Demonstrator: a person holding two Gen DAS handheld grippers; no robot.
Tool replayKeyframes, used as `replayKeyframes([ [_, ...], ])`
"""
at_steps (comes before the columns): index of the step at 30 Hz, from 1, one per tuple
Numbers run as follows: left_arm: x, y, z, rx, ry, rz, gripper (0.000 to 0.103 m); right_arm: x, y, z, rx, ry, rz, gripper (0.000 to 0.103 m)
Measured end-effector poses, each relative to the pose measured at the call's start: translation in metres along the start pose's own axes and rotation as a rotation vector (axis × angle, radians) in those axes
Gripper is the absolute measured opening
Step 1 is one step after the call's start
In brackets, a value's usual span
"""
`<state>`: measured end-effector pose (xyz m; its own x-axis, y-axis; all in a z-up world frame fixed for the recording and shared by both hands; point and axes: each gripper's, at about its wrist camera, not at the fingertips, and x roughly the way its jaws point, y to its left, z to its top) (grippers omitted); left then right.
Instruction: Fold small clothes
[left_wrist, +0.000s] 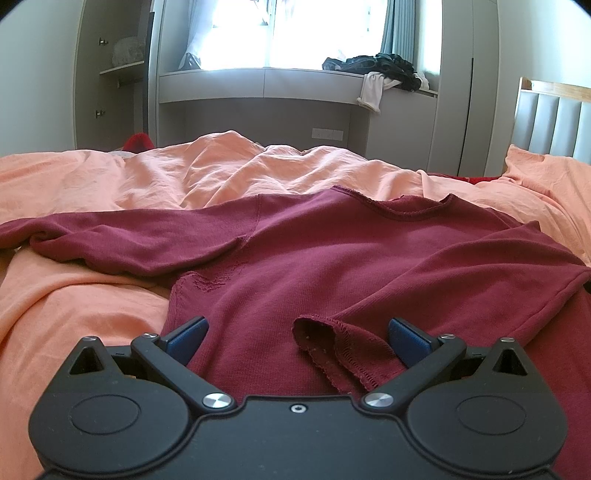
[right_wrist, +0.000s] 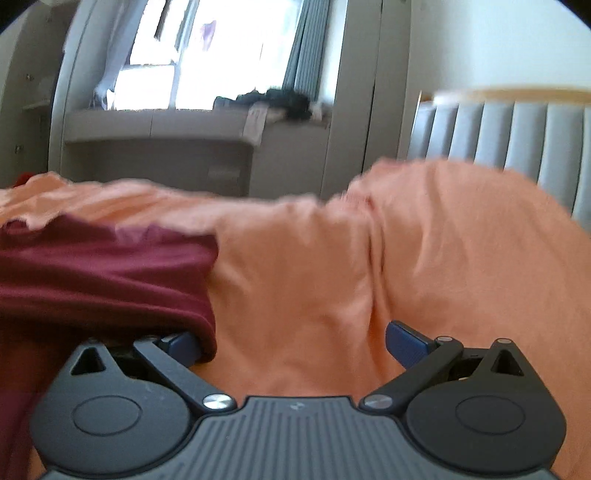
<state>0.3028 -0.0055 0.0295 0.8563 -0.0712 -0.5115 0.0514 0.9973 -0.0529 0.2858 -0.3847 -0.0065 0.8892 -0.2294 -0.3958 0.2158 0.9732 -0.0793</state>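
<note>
A dark red long-sleeved top (left_wrist: 306, 258) lies spread on the orange bed sheet (left_wrist: 74, 295), neckline at the far side. Its one sleeve stretches out to the left; the other is folded across the body, and its cuff (left_wrist: 340, 350) lies between my left gripper's blue pads. My left gripper (left_wrist: 297, 338) is open, low over the top's near part. In the blurred right wrist view my right gripper (right_wrist: 295, 343) is open over the orange sheet (right_wrist: 332, 277), beside the top's right edge (right_wrist: 110, 280); red cloth overlaps its left pad.
A padded grey headboard (right_wrist: 517, 140) stands at the right. Beyond the bed a grey window ledge (left_wrist: 295, 81) carries a heap of dark and white clothes (left_wrist: 384, 70). An open cupboard (left_wrist: 118, 74) stands at the far left. A red thing (left_wrist: 138, 142) peeks from behind the bed.
</note>
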Motion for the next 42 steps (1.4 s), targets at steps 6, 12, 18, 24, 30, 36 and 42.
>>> replayKeyframes([
  [6, -0.001, 0.000, 0.000, -0.004, 0.000, -0.003, 0.103, -0.029, -0.017, 0.003, 0.069, 0.046, 0.074, 0.103],
  [12, -0.001, 0.000, 0.000, -0.007, -0.003, -0.005, 0.103, -0.038, -0.028, 0.013, 0.155, -0.111, 0.121, 0.103],
  [18, -0.002, 0.002, 0.000, -0.016, -0.008, -0.013, 0.103, 0.007, 0.004, 0.022, 0.021, -0.077, 0.094, 0.103],
  [24, -0.023, 0.019, 0.008, -0.086, -0.019, -0.062, 0.103, 0.018, 0.011, 0.011, 0.007, 0.022, 0.061, 0.103],
  [30, -0.057, 0.069, 0.011, -0.140, -0.059, 0.057, 0.103, 0.008, 0.014, 0.014, 0.010, -0.013, 0.053, 0.103],
  [36, -0.070, 0.155, 0.044, -0.247, -0.097, 0.255, 0.103, -0.019, 0.014, 0.020, 0.067, -0.089, 0.143, 0.103],
  [42, -0.054, 0.240, 0.063, -0.342, -0.022, 0.367, 0.102, -0.040, 0.019, 0.023, 0.079, -0.122, 0.214, 0.103],
])
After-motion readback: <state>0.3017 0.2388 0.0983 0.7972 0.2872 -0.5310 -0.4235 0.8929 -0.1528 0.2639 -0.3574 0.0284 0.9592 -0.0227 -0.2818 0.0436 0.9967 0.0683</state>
